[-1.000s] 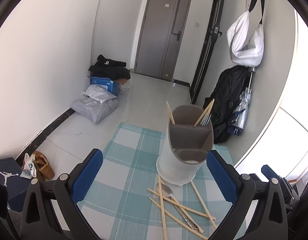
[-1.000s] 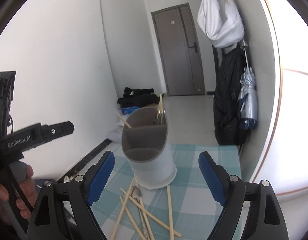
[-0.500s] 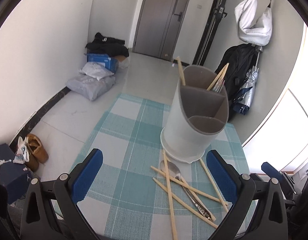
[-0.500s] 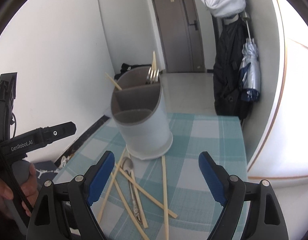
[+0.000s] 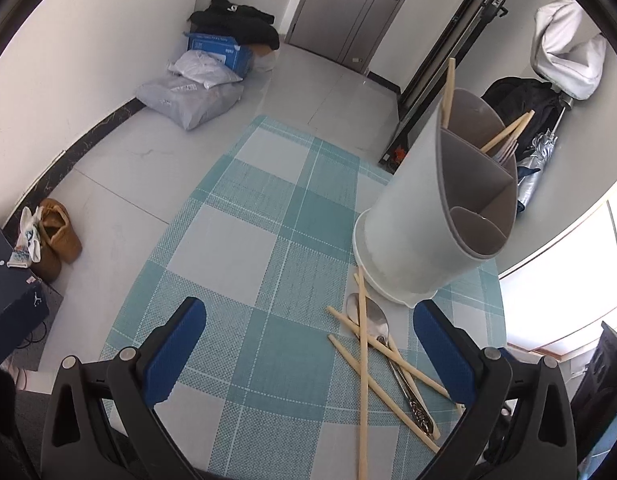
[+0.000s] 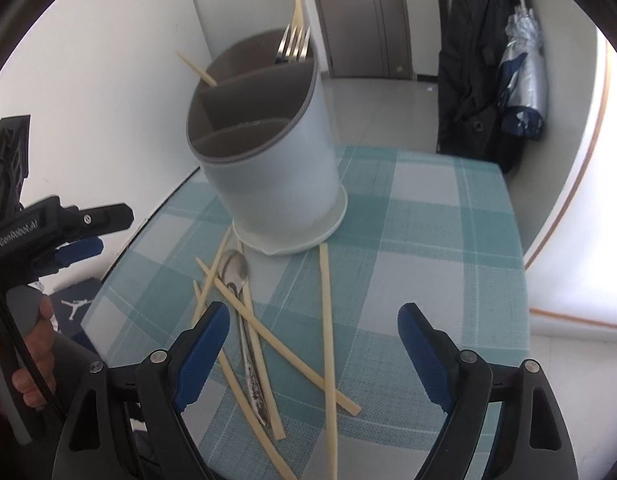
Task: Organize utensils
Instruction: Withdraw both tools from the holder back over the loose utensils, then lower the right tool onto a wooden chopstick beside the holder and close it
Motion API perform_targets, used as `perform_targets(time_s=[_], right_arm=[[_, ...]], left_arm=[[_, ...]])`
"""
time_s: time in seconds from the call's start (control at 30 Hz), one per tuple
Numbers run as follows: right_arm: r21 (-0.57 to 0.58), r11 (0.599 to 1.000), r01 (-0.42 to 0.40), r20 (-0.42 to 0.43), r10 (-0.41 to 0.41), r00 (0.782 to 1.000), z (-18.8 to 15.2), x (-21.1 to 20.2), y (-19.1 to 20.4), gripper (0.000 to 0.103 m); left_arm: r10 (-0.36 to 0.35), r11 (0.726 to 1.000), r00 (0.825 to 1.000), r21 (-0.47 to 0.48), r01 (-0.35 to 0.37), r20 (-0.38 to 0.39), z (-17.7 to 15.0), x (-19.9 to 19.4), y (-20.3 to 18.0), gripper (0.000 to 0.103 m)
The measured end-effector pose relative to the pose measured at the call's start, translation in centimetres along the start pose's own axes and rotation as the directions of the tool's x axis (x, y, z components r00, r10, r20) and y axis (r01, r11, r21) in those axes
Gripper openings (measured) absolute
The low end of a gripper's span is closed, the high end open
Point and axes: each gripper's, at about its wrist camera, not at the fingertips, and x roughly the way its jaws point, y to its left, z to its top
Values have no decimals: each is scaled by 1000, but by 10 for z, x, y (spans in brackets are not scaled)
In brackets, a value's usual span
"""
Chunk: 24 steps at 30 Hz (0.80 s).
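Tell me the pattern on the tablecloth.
The tablecloth is teal-and-white plaid, clearest in the left wrist view.

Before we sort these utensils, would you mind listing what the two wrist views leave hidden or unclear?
- Utensil holder: both views hide the compartment floors behind its walls, so the contents low down are unknown.
- Fork: only the tines show above the rim in the right wrist view.
- Spoon: chopsticks cross its handle in the left wrist view.
- Longest chopstick: the bottom edge of the left wrist view cuts off its near end.
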Motion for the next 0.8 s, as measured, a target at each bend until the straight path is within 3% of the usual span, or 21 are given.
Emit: perform_targets(time_s=[0.27,0.43,0.67,0.8], right_arm=[[-81,997,-16,-80,9,997,10,35,26,82],[-63,993,-104,-114,96,989,14,46,43,72],[-51,991,-124,-145,115,983,30,70,70,65],[-46,995,-86,-169,77,983,31,88,82,46]], left_arm=[[-3,999,999,-46,1,-39,8,5,22,102],[4,995,999,-100,-7,-35,16,2,40,102],[-2,985,1000,-174,0,-12,25,-5,60,102],[-17,977,1000,-212,15,-5,27,-8,72,102]])
